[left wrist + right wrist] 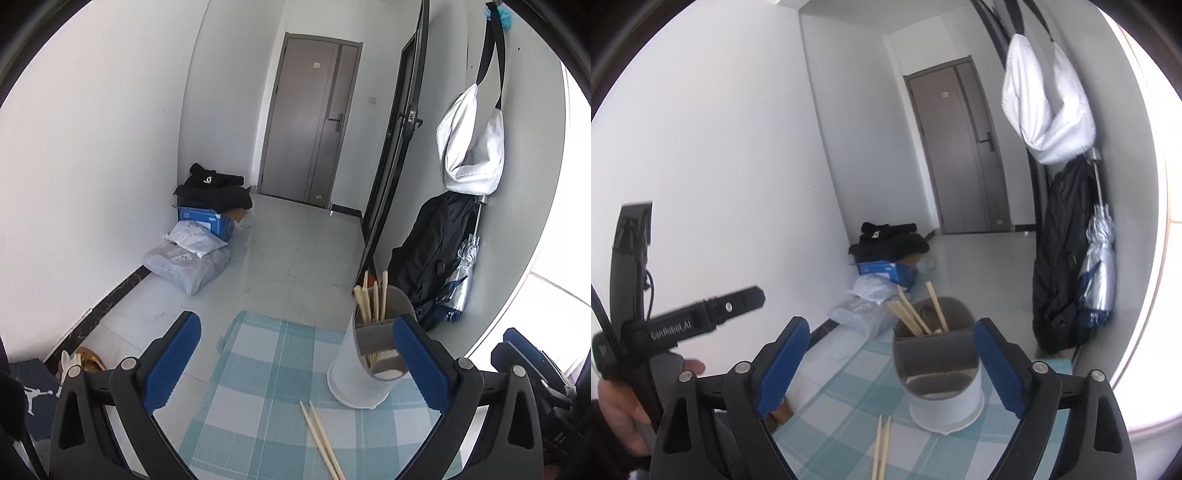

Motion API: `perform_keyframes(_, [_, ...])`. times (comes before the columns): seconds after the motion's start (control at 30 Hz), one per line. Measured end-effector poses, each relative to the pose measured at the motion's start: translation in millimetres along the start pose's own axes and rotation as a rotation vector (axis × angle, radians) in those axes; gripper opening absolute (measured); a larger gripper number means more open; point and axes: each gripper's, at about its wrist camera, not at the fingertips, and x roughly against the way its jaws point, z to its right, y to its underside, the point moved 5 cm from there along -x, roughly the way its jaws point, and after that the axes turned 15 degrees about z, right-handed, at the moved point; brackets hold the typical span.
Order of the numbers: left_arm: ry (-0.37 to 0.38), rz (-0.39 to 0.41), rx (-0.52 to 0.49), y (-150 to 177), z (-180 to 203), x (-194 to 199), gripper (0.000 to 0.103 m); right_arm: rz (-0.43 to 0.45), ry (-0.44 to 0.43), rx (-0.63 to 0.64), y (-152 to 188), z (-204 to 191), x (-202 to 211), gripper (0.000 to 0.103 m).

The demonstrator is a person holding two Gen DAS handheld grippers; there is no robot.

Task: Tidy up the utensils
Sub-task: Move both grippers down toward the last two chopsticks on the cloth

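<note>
A white and grey utensil holder stands on a blue checked tablecloth, with several wooden chopsticks upright in its back compartment. Two loose chopsticks lie on the cloth in front of it. My left gripper is open and empty, above the cloth, its right finger beside the holder. In the right wrist view the holder sits between the fingers of my open, empty right gripper; the loose chopsticks lie below it. The left gripper's body shows at the left, held by a hand.
The table's far edge drops to a tiled floor. A blue box with black clothes and plastic bags sit by the left wall. A black jacket and a silver umbrella hang at the right. A closed door is at the back.
</note>
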Motion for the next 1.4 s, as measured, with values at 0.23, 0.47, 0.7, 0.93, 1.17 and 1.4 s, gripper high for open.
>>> perform_keyframes(0.23, [-0.035,-0.033,0.023,35,-13,-9,0.102,-0.061,0.013,0.002,34,-4,-1,0.091])
perform_keyframes(0.47, [-0.056,-0.107,0.059,68,-28,-24,0.102,-0.193,0.051,0.034,80,-4,-13,0.091])
perform_keyframes(0.7, [-0.079,-0.192,0.099,90,-47,-38,0.102,-0.353,0.093,0.039,128,3,-31,0.089])
perform_keyframes(0.93, [-0.093,-0.235,0.155,94,-61,-45,0.102,-0.521,0.127,0.089,176,3,-48,0.076])
perform_keyframes(1.17, [-0.112,-0.243,0.148,97,-70,-48,0.102,-0.607,0.125,0.103,205,-6,-64,0.063])
perform_keyframes(1.4, [-0.109,-0.266,0.144,100,-73,-50,0.102,-0.644,0.116,0.182,219,-15,-68,0.053])
